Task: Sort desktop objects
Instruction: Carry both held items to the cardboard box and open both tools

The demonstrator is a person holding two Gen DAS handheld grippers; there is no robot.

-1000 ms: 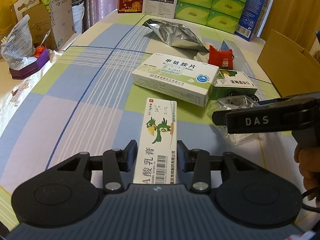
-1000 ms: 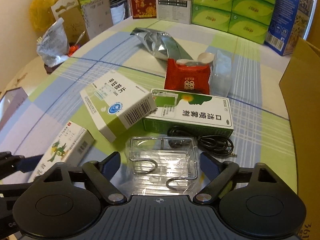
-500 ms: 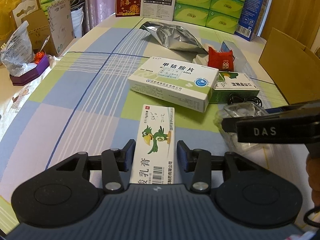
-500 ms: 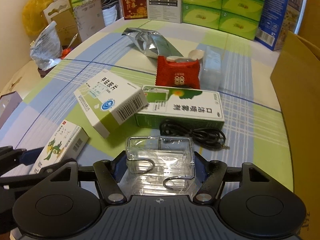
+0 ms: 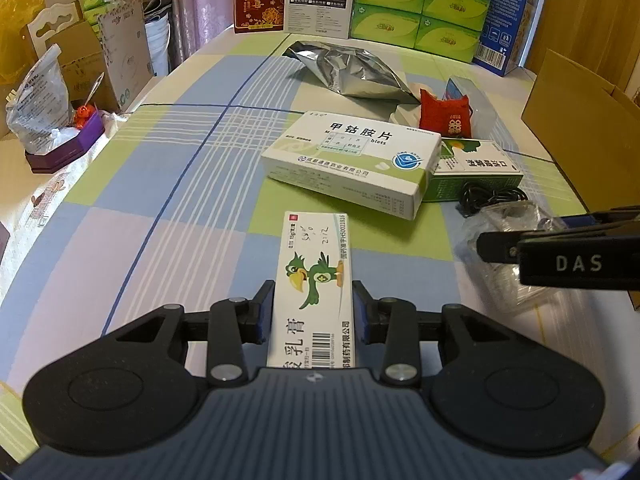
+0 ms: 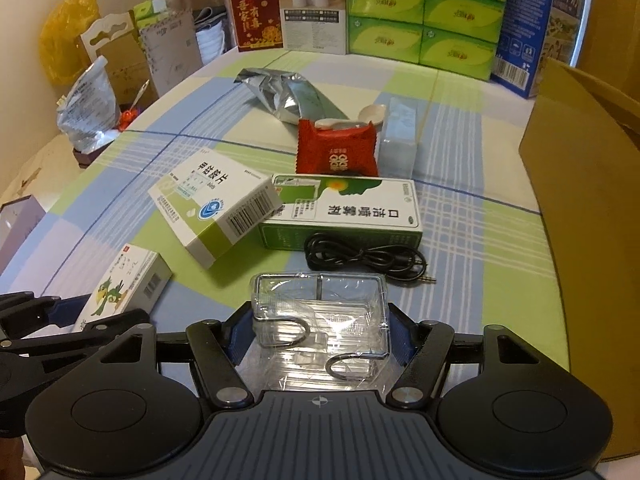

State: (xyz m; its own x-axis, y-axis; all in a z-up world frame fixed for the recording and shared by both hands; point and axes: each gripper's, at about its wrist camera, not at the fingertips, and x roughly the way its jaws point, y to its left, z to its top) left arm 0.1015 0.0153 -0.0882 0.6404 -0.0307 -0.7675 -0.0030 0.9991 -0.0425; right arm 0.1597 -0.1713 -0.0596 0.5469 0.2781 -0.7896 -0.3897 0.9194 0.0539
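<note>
Near the counter's (image 5: 132,240) front edge, the left tool (image 5: 313,312) is clenched across the parrot box's (image 5: 316,280) narrow sides and the right tool (image 6: 320,334) on the wrapped wire rack (image 6: 320,320), probably so each lifts squarely for sorting.

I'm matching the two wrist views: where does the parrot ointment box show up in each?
Left wrist: parrot ointment box bottom centre, between the left gripper fingers.
Right wrist: parrot ointment box lower left, beside the left gripper.
Shared landmark: red packet.
</note>
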